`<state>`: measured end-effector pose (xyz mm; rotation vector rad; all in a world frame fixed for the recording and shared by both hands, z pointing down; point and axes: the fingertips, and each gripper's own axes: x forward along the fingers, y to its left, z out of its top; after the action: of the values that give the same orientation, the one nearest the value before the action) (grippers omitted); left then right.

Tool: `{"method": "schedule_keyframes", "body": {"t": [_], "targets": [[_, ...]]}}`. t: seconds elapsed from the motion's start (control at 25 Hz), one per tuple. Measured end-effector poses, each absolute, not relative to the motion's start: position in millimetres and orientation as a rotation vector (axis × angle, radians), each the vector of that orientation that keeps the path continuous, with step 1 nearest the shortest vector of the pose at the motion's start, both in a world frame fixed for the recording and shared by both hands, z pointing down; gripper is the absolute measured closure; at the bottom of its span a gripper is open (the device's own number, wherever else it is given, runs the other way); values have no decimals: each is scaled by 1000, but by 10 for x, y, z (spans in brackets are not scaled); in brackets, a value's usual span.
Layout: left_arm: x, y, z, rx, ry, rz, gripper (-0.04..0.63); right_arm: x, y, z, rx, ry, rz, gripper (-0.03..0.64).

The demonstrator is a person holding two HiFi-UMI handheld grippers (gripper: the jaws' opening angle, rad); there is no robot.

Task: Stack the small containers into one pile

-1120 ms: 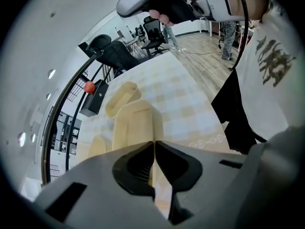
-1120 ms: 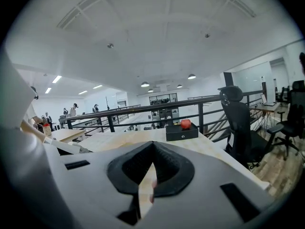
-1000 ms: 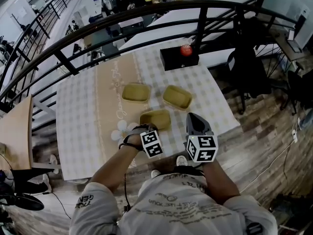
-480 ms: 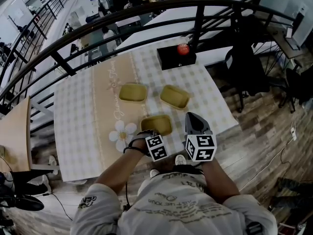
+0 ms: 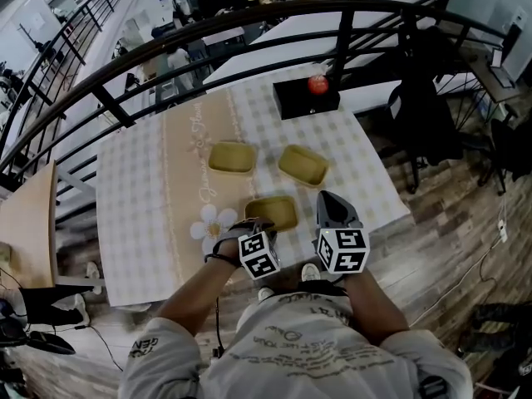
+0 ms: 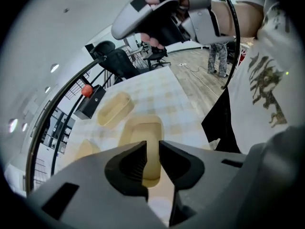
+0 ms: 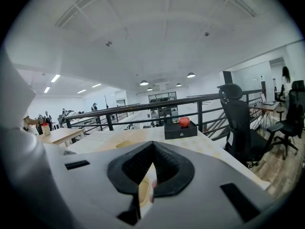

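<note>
Three shallow yellow containers lie apart on the checked table [image 5: 141, 189]: one at the back left [image 5: 231, 157], one at the back right [image 5: 302, 165], one nearest me [image 5: 272, 213]. My left gripper [image 5: 259, 233] hovers just short of the nearest container [image 6: 143, 128]. Its jaws [image 6: 152, 149] stand a narrow gap apart with nothing between them. My right gripper [image 5: 331, 199] hangs to the right of that container, above the table's front edge. It [image 7: 153, 149] is shut and empty. A sliver of a container [image 7: 140, 190] shows below its jaws.
A black box [image 5: 306, 100] with a red ball [image 5: 317, 84] on top sits at the table's far edge. A dark curved railing [image 5: 249, 23] runs behind the table. A black office chair [image 5: 424, 106] stands on the wooden floor to the right.
The left gripper has drifted slightly back toward me. The head camera has swayed. The three containers and the right gripper keep their places.
</note>
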<state>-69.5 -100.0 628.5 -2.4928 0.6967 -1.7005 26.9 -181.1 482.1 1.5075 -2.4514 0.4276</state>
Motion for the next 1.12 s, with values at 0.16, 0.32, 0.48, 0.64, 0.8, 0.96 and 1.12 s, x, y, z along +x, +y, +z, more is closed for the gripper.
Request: {"method": "schedule_keyframes", "body": {"t": [0.16, 0.32, 0.48, 0.64, 0.8, 0.96, 1.12], "targets": [[-804, -1131, 5943, -2539, 864, -1506, 534, 188, -1812, 4828, 1495, -2465, 426, 624], [-923, -1287, 5484, -2707, 1165, -1151, 557, 82, -1804, 4813, 1475, -2485, 413, 624], [-1247, -1471, 5076, -2741, 1551, -811, 588, -44, -1804, 4792, 1451, -2503, 398, 624], [-1653, -1626, 5083, -2643, 1752, -769, 588, -153, -1779, 4798, 1417, -2510, 384, 624], [-2078, -1850, 5279, -2570, 1809, -821, 588, -245, -1729, 4841, 1389, -2505, 377, 624], [-2395, -2085, 5332, -2531, 1826, -915, 588, -285, -1730, 4905, 1385, -2485, 381, 624], [-2459, -2326, 5524, -2525, 1677, -1080, 588, -285, -1785, 4980, 1400, -2455, 398, 624]]}}
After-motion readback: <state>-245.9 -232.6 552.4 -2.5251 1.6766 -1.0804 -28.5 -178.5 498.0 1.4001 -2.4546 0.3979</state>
